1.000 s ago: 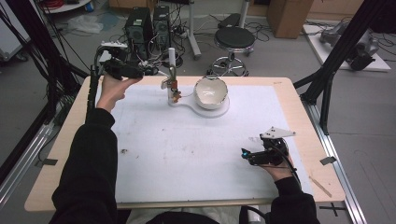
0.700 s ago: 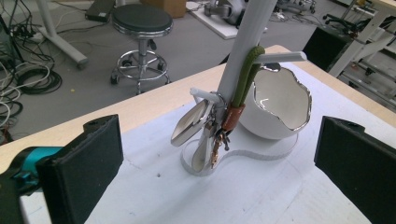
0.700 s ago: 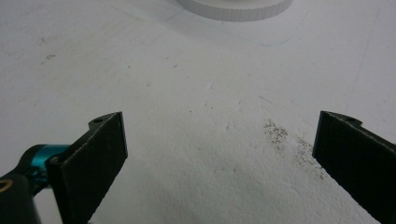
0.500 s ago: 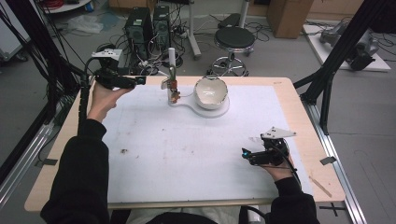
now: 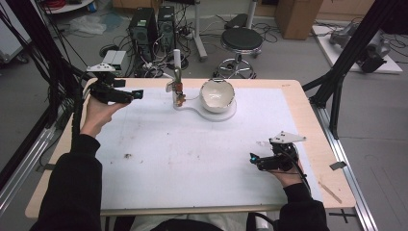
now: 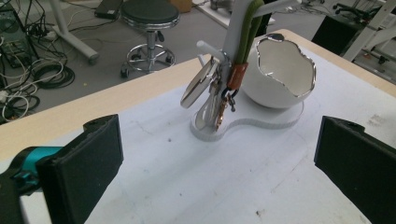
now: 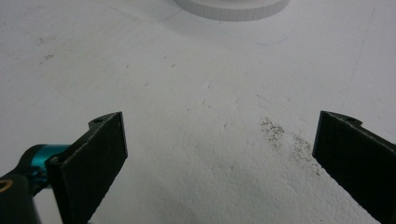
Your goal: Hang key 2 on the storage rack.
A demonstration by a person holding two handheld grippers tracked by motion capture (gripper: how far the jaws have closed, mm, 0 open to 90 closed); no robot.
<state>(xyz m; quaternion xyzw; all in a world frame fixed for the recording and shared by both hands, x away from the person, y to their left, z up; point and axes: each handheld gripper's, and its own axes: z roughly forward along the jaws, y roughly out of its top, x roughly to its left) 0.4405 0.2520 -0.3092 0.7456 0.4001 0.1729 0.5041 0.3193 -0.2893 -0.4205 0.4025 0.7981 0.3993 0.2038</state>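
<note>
Now my left gripper (image 5: 136, 94) hovers at the desk's (image 5: 308, 120) far left, fingers wide, facing the key stand (image 6: 219, 88) beside the white bowl (image 6: 280, 70), apparently lining up. My right gripper (image 5: 254, 159) idles near, also wide, empty.

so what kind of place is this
Probably a lab or workshop: computer towers and tangled cables on the floor, a black stool, and a black frame around the table.

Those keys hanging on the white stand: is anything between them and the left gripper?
Nothing visible. The left gripper is held open with bare white mat between it and the keys, which hang on the stand beside the bowl.
</note>
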